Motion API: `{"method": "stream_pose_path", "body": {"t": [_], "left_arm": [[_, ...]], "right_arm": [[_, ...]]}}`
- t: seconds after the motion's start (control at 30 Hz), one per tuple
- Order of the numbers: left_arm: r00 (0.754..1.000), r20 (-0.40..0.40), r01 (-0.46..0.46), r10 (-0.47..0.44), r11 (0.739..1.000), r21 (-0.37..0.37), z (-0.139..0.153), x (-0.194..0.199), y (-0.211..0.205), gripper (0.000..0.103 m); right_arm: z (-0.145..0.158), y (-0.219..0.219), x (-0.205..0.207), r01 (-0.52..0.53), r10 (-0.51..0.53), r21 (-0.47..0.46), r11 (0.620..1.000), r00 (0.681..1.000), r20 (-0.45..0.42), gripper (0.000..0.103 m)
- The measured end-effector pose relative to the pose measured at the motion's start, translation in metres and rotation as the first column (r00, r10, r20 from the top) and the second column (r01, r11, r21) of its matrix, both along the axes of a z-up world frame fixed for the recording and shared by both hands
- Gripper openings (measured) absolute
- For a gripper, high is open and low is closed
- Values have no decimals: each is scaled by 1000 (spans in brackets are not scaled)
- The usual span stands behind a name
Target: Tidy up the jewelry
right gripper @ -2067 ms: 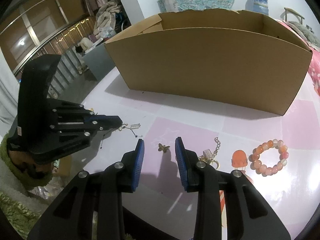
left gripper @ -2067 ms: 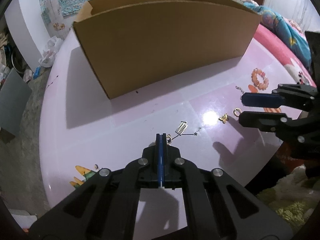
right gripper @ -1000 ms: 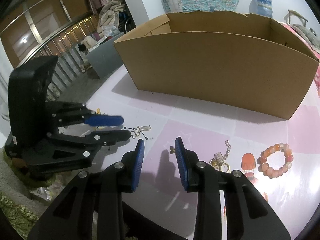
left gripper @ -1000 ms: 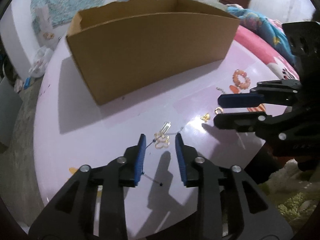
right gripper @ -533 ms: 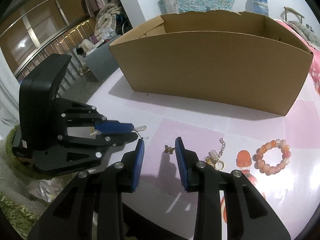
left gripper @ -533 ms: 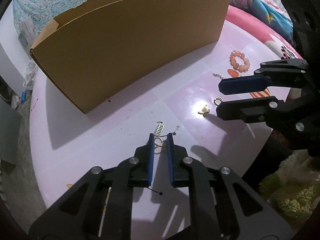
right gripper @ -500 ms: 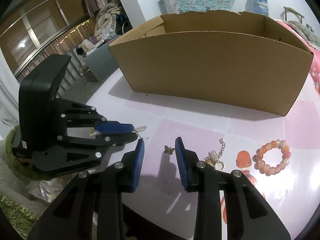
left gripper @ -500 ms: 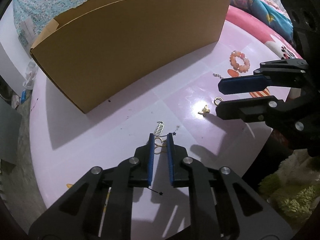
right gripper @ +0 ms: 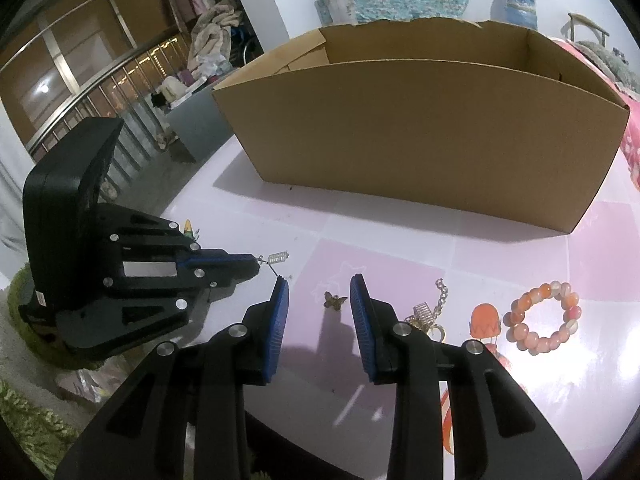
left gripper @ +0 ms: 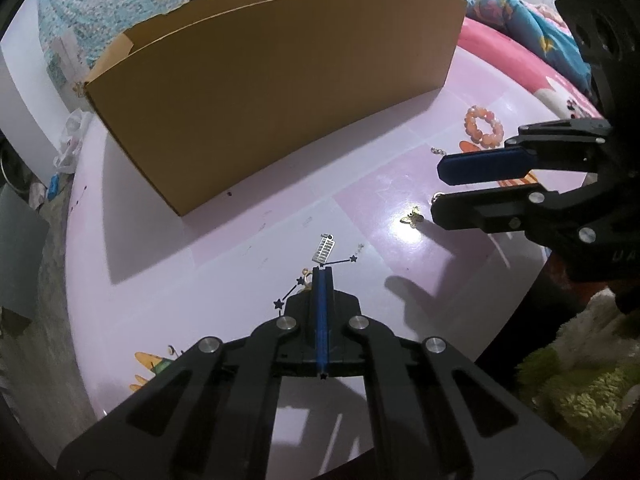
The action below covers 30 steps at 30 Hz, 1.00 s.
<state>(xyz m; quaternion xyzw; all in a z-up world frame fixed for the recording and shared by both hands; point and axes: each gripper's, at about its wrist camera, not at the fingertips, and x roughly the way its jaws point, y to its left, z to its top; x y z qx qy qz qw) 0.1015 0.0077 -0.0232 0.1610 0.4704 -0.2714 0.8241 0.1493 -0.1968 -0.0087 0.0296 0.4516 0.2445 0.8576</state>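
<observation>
My left gripper (left gripper: 322,271) is shut on a thin star chain (left gripper: 353,258) with a silver ladder charm (left gripper: 324,250) and a gold ring, low over the lilac table (left gripper: 200,248). In the right wrist view, the left gripper (right gripper: 256,262) sits at the left with the charm (right gripper: 279,257) at its tips. My right gripper (right gripper: 319,284) stands open, with a small gold butterfly (right gripper: 335,301) lying on the table between its fingers, untouched. The left wrist view shows the right gripper (left gripper: 438,189) beside that butterfly (left gripper: 413,217).
A long open cardboard box (right gripper: 420,128) stands behind the jewelry. To the right lie a gold charm with a chain (right gripper: 426,316) and an orange bead bracelet (right gripper: 540,322). The round table's edge runs close under both grippers. A bed with pink bedding (left gripper: 520,60) lies beyond.
The left jaws went from wide apart to shut on the star chain. The right gripper stayed as it was.
</observation>
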Motion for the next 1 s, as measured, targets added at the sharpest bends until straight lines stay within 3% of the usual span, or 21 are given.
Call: {"method": "stream_pose_path", "body": {"t": [0.37,0.67,0.73,1.0], "left_arm": [[998,1,-55,55,997,-60,5,-4,19,1],[998,-4,-70,70,995,-68,-2,-14,20,3],[997,-10,-77,76,994,-82,-4,-14,18,3],[994,37,-95,99,991,-99,-5,-14,18,3]], "right_arm": [[2,11,4,-25,26,-9,1000,1000,8,32],[2,27,22,-83,97,178,981,993,-70,31],[-1,35,27,-100,122,208,973,988,-97,26],[-14,51,30,-100,131,191,976,979,-158,24]]}}
